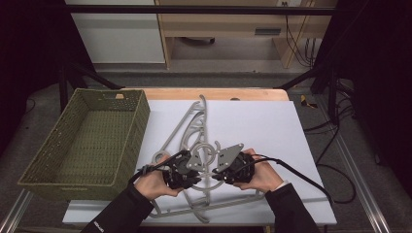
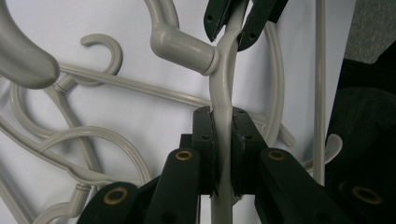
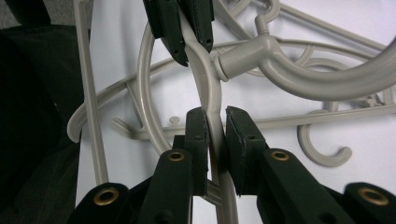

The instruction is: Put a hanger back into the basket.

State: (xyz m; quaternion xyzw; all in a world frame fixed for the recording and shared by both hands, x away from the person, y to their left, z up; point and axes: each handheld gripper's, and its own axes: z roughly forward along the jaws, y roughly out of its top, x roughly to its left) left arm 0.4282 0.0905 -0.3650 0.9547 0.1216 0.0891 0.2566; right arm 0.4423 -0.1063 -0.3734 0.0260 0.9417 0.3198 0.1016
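Nearest the lens, both the left gripper (image 2: 222, 140) and right gripper (image 3: 215, 135) were clamped on one grey hanger (image 1: 206, 160) at lower centre of the frame, which probably needed lifting level, clear of the hanger pile (image 1: 192, 126).

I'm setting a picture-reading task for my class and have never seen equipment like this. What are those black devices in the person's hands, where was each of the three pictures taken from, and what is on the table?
A person sits at a table holding a hand-operated clamp in each hand: the left gripper and the right gripper, each with two black jaws and a trailing cable. The high view looks down from above the person's side. The other two pictures come from cameras riding on the grippers, looking along their jaws. On the white sheet lie several grey plastic hangers, tangled together, and beside it stands a green woven basket. Both grippers are shut on the same grey hanger, on either side of where its hook joins. In each gripper view the other gripper's jaws show at the top.
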